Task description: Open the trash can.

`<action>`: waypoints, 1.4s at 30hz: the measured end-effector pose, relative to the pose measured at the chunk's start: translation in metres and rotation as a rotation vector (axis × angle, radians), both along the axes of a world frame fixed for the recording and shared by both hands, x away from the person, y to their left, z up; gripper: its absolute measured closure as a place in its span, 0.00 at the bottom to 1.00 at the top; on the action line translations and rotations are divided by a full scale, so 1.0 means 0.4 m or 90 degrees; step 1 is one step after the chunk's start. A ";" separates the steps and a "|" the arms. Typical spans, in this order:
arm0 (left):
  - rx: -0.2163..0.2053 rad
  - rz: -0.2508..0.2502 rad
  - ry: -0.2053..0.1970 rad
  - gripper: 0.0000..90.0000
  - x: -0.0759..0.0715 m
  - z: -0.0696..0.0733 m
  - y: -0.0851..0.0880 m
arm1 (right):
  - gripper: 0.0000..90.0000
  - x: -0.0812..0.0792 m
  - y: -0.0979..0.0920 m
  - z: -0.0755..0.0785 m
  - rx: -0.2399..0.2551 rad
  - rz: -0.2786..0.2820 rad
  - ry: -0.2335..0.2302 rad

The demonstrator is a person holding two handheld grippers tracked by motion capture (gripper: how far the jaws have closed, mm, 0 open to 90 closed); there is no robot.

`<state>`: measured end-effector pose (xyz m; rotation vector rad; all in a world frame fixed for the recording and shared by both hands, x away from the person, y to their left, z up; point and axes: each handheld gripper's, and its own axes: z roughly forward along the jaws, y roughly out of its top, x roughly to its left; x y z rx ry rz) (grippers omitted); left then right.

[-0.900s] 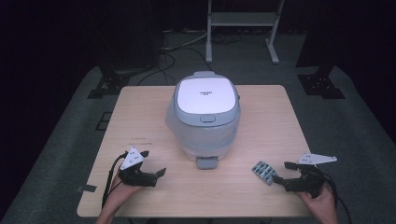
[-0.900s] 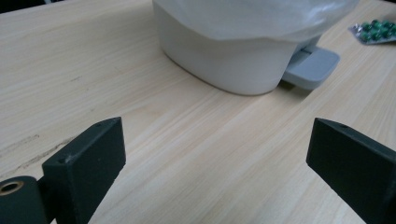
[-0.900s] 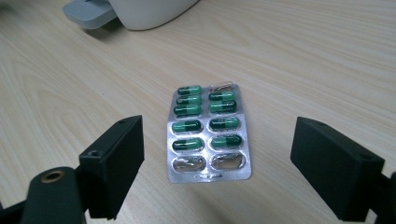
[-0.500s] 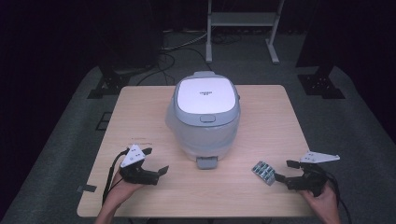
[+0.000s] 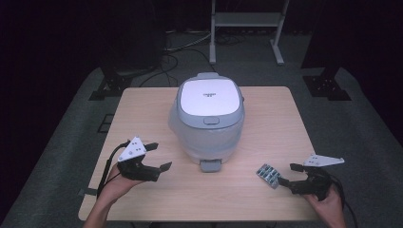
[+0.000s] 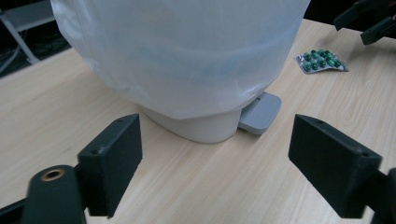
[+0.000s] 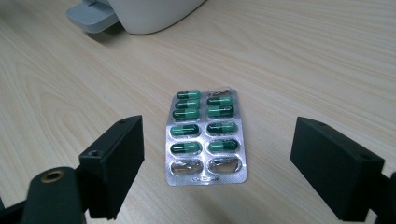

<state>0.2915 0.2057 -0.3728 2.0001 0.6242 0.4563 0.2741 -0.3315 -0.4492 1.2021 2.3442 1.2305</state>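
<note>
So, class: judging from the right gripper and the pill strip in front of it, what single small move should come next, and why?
Probably ease the right gripper forward and down until its open jaws straddle the blister pack, then close. The pack lies flat on the table, ahead of the jaws and lined up between them, not yet touched.

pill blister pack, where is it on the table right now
In the high view the pill blister pack lies flat near the table's front right, just ahead of the open right tool and right of the rice cooker.
</note>
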 end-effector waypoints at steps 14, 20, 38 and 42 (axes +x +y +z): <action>-0.004 -0.054 -0.008 0.50 -0.013 0.095 -0.009 | 0.18 -0.002 0.003 0.001 -0.004 0.005 0.001; 0.001 -0.076 -0.012 0.63 -0.020 0.129 -0.020 | 0.18 -0.002 0.003 0.000 -0.001 0.005 0.002; 0.018 -0.099 -0.018 0.86 -0.018 0.216 -0.044 | 0.18 0.002 0.007 -0.003 0.005 0.013 0.008; 0.021 -0.106 -0.012 0.91 -0.013 0.230 -0.059 | 0.18 0.003 0.007 -0.004 0.006 0.013 0.009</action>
